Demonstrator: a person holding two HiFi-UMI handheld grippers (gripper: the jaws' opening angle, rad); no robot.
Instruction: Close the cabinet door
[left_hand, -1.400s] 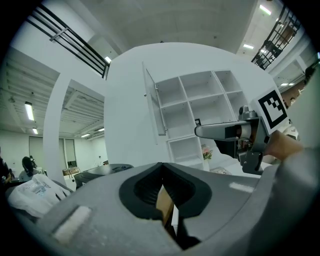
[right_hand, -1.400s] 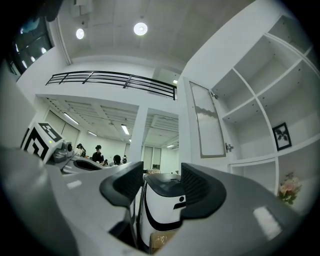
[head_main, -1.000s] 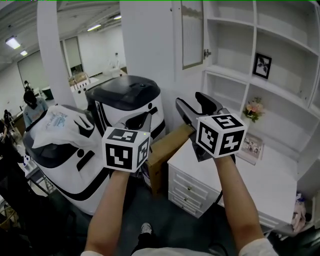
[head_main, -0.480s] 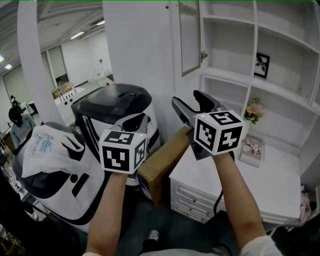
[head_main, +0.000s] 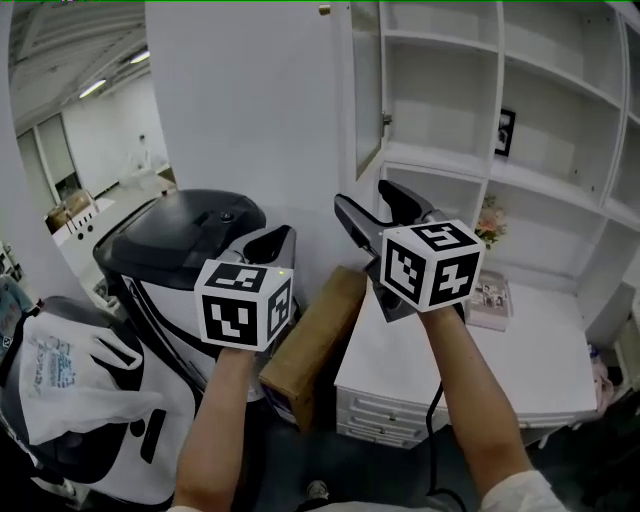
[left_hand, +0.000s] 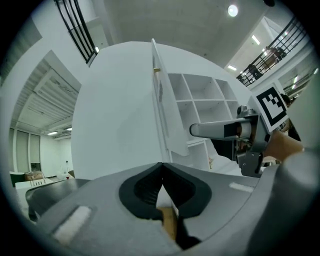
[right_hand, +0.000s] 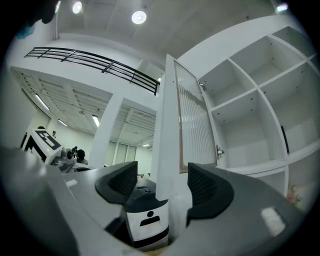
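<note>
The white cabinet door (head_main: 366, 90), with a ribbed glass panel, stands swung open at the left edge of the white shelf unit (head_main: 450, 110). My right gripper (head_main: 375, 208) is held level in front of and below the door, apart from it. Its jaws are open with nothing between them. In the right gripper view the door (right_hand: 192, 130) and its small latch (right_hand: 218, 150) rise just beyond my right gripper (right_hand: 162, 182). My left gripper (head_main: 275, 242) is shut and empty, left of the door. In the left gripper view the door's edge (left_hand: 162, 100) stands ahead.
A black and white machine (head_main: 190, 240) stands at the left with a plastic bag (head_main: 60, 370) on another unit. A cardboard box (head_main: 310, 340) leans against the white drawer desk (head_main: 480, 350). Flowers (head_main: 488, 222), a booklet (head_main: 488, 295) and a picture frame (head_main: 504, 130) sit on the desk and shelves.
Both hands and the view have shifted toward the cabinet. The machine and bag have slid left, and the open door now stands nearer above the right gripper.
</note>
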